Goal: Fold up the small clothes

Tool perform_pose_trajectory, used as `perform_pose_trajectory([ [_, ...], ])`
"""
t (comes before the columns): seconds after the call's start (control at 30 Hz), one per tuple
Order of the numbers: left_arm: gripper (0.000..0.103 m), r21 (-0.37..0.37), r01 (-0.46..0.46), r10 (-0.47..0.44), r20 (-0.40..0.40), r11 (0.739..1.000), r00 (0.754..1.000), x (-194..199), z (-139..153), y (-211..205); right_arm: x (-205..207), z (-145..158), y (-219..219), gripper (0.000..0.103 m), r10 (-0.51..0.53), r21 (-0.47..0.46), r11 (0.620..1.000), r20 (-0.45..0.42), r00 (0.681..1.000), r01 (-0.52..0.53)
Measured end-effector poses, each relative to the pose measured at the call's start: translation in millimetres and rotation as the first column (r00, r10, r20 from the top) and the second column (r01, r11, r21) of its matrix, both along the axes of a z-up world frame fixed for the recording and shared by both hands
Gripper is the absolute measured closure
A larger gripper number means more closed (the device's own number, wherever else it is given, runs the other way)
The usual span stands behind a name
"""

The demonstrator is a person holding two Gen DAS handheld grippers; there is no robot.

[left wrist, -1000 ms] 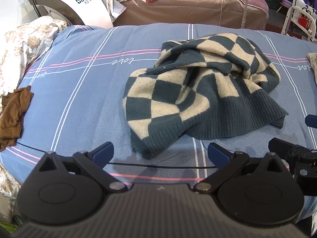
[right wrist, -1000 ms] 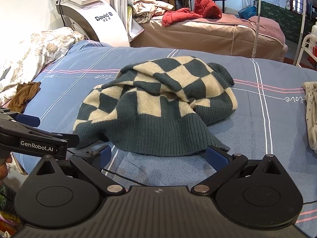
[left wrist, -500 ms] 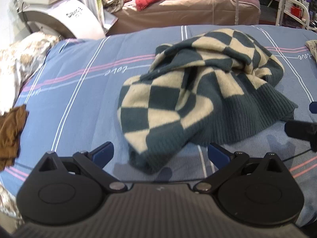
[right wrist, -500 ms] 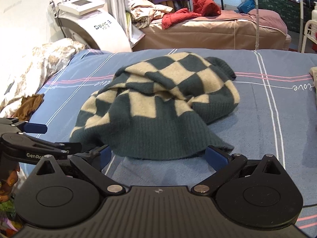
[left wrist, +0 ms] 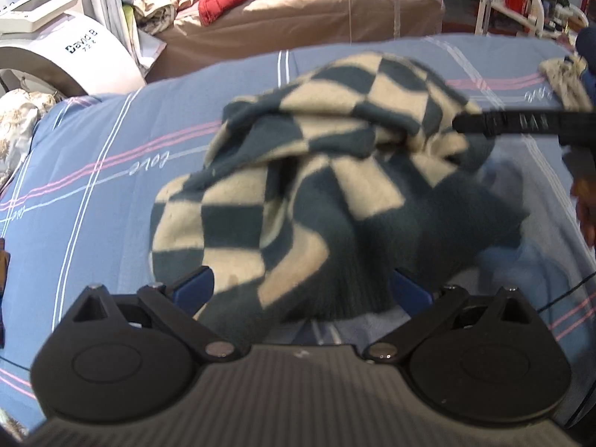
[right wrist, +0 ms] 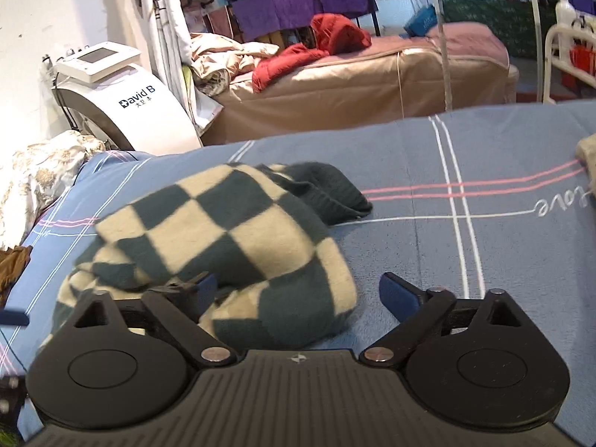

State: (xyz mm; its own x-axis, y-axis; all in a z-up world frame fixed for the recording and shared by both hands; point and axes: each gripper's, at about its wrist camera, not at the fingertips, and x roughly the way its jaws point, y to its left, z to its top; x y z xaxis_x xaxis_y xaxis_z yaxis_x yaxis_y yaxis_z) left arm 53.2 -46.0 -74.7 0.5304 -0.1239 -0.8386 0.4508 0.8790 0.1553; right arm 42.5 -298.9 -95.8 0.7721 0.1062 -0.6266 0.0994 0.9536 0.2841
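A dark green and cream checkered knit sweater (left wrist: 316, 186) lies crumpled on the blue striped bed sheet (left wrist: 93, 193). My left gripper (left wrist: 301, 290) is open, its blue pads on either side of the sweater's near ribbed edge. My right gripper (right wrist: 298, 294) is open over the sweater's right part (right wrist: 231, 246), cloth lying between its fingers. In the left wrist view one finger (left wrist: 521, 123) of the right gripper reaches in from the right over the sweater's top.
A cream garment (left wrist: 566, 78) lies at the sheet's right edge. A brown cloth (right wrist: 13, 264) and a floral quilt (right wrist: 33, 171) lie at the left. A white machine (right wrist: 123, 108) and a brown bed with red clothes (right wrist: 335, 74) stand behind.
Both grippers have moved forward onto the sweater. The right gripper has swung to the sweater's right side and now shows over its top in the left wrist view.
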Motion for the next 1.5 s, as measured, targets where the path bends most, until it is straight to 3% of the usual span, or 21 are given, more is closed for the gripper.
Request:
perform_pose_trajectory([
  [0.03,0.000,0.018,-0.008,0.008,-0.015,1.000,1.000,0,-5,4,4,-6,-1,0.000,0.005,0.016,1.000,-0.020,1.000,-0.005],
  [0.07,0.000,0.031,-0.018,0.019,-0.032,0.999,0.999,-1,-11,9,6,-10,0,0.016,0.016,0.035,0.999,-0.040,0.999,-0.014],
  [0.1,0.000,0.042,-0.031,0.032,-0.045,0.999,0.998,0,-15,14,8,-13,1,0.043,0.030,0.048,0.998,-0.054,0.998,-0.028],
  [0.17,0.000,0.047,-0.050,0.053,-0.060,0.998,0.997,1,-20,24,5,-12,7,0.088,0.029,0.042,0.999,-0.070,0.997,-0.026],
  [0.23,0.000,0.045,-0.064,0.066,-0.053,0.997,0.996,2,-20,34,0,4,14,0.088,0.049,0.081,0.996,-0.022,0.999,-0.047],
  [0.33,0.000,0.039,-0.083,0.085,-0.039,0.996,0.996,7,-17,43,8,44,38,0.089,0.162,0.101,0.981,0.069,0.984,-0.168],
  [0.43,0.000,0.024,-0.108,0.109,-0.017,0.994,0.994,11,-12,51,34,84,64,0.088,0.260,0.199,0.935,0.175,0.950,-0.293],
  [0.57,0.000,0.031,-0.156,0.156,0.006,0.987,0.988,11,-9,68,91,121,116,0.088,0.353,0.392,0.805,0.283,0.891,-0.444],
  [0.63,0.000,0.049,-0.188,0.188,0.010,0.981,0.982,10,-11,79,117,132,156,0.087,0.437,0.446,0.715,0.317,0.842,-0.539],
  [0.67,0.000,0.059,-0.198,0.198,0.018,0.978,0.980,8,-12,84,125,133,174,0.078,0.448,0.448,0.701,0.329,0.831,-0.555],
  [0.73,0.000,0.081,-0.206,0.203,0.044,0.975,0.978,5,-15,92,140,126,201,0.038,0.437,0.429,0.732,0.298,0.848,-0.528],
  [0.77,0.000,0.096,-0.204,0.199,0.056,0.974,0.978,3,-17,94,143,121,210,0.002,0.437,0.409,0.761,0.252,0.864,-0.504],
  [0.83,0.000,0.114,-0.182,0.173,0.088,0.977,0.981,-2,-19,97,127,109,207,0.000,0.399,0.364,0.817,0.201,0.894,-0.447],
  [0.9,0.000,0.116,-0.149,0.134,0.127,0.982,0.983,-5,-21,95,105,99,191,0.000,0.422,0.331,0.821,0.199,0.885,-0.466],
  [1.03,0.000,0.116,-0.015,-0.008,0.195,0.993,0.981,-7,-23,79,44,80,139,0.000,0.368,0.076,0.922,0.129,0.921,-0.379],
  [1.1,0.000,0.104,0.082,-0.104,0.224,0.991,0.969,-8,-26,69,14,66,105,0.000,0.303,0.004,0.952,0.074,0.950,-0.305],
  [1.17,0.000,0.147,0.167,-0.194,0.197,0.975,0.961,-4,-32,51,-12,46,69,0.000,0.218,-0.038,0.975,-0.016,0.976,-0.218],
  [1.27,0.000,0.154,0.193,-0.211,0.114,0.969,0.971,6,-50,29,-47,21,30,0.000,0.124,-0.058,0.990,-0.101,0.987,-0.130],
  [1.37,0.014,0.124,0.163,-0.171,0.057,0.979,0.984,18,-65,24,-61,-1,17,0.000,0.062,-0.041,0.997,-0.167,0.984,-0.070],
  [1.43,0.027,0.103,0.120,-0.125,0.050,0.987,0.991,22,-67,26,-60,-10,18,0.000,0.068,0.012,0.998,-0.152,0.986,-0.067],
  [1.5,0.064,0.119,0.101,-0.106,0.038,0.988,0.994,24,-64,28,-56,-16,24,0.000,0.100,0.083,0.992,-0.109,0.989,-0.091],
])
